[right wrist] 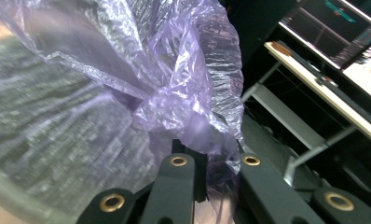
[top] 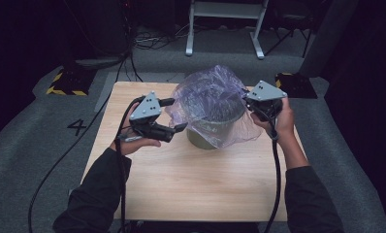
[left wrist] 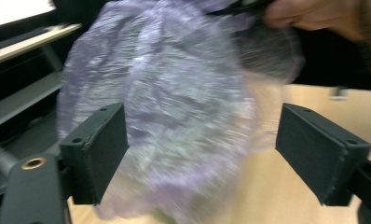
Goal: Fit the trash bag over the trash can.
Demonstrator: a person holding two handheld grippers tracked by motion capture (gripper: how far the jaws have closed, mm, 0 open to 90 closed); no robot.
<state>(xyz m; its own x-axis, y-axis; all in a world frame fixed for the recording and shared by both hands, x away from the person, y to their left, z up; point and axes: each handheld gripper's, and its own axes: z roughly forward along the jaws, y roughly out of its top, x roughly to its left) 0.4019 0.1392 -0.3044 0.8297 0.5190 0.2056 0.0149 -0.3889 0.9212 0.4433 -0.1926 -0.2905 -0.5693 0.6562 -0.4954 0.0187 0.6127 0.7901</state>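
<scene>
A grey bucket (top: 214, 132) stands on the wooden table (top: 181, 179), lined with a thin purple plastic bag (top: 210, 92) that billows above its rim. My left gripper (top: 174, 115) hovers at the bag's left side. In the left gripper view its jaws (left wrist: 201, 112) stand wide apart, with the bag (left wrist: 174, 116) in front of them and no pad touching it. My right gripper (top: 247, 99) is at the bag's right edge. In the right gripper view it (right wrist: 211, 158) is shut on a pinched fold of the bag (right wrist: 174, 84), and the bucket (right wrist: 44, 140) shows through the film.
Grey carpet surrounds the table, with a "4" (top: 77, 127) marked on it at the left. Yellow-black striped bases (top: 65, 82) sit at both back corners. A white metal frame (top: 225, 24) stands behind the table. A desk with screens (right wrist: 333, 46) lies farther off.
</scene>
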